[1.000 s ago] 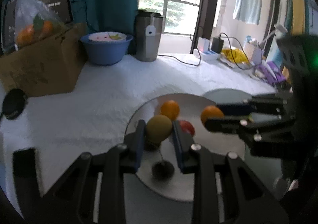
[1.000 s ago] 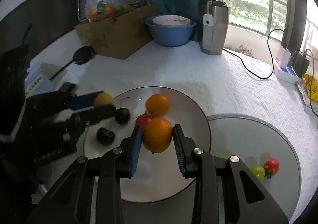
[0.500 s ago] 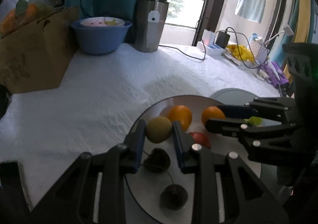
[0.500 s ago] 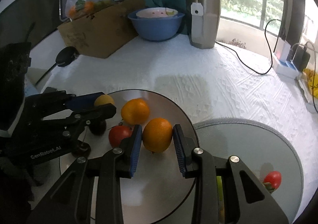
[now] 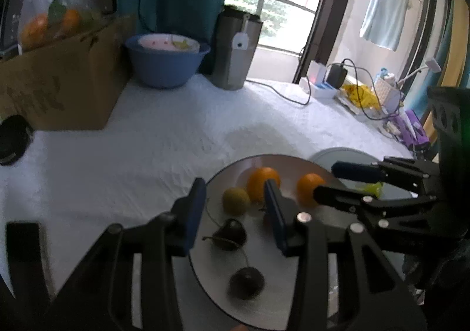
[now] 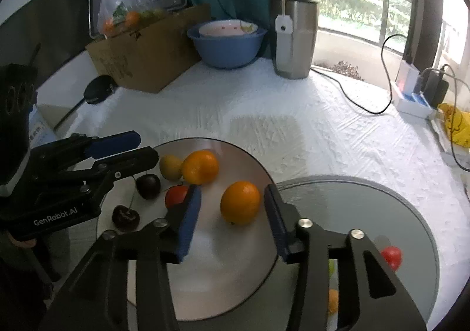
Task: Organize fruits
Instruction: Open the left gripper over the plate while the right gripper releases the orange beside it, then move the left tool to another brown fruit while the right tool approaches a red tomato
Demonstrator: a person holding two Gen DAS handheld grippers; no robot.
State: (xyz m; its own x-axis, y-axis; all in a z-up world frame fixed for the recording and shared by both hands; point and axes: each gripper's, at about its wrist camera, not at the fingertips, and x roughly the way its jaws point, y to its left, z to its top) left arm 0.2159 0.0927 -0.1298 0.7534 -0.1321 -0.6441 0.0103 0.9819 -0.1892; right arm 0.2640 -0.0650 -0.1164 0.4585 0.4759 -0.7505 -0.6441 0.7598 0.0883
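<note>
Both grippers hover over the white plate (image 6: 235, 287), and both stand wide open with nothing held. The right gripper (image 6: 232, 213) straddles an orange (image 6: 240, 201) that sits on the plate between its blue pads without touching either one. The left gripper (image 5: 233, 210) frames the yellow-green fruit (image 5: 236, 201), which rests on the far side of the plate, touching the second orange (image 5: 263, 182).

Here's the danger: these are round fruits on a smooth, shallow plate. Any nudge from a pad as a gripper pulls away could send the near orange rolling toward the plate's right edge, which meets the grey plate (image 6: 396, 213) holding a red tomato (image 6: 392, 254). That would mix the two groups, if they are meant to stay apart.

On the left, the pads sit close to the two dark cherries (image 5: 230, 232), whose thin stems stick up and could snag a finger. A red tomato (image 6: 176, 195) lies just beside the right gripper's left pad, so a sideways drift could bump it into the fruit cluster.

The two grippers are also near each other over one plate; a careless crossing move risks a knock between them. In the left wrist view motion blur makes exact clearances hard to judge.
</note>
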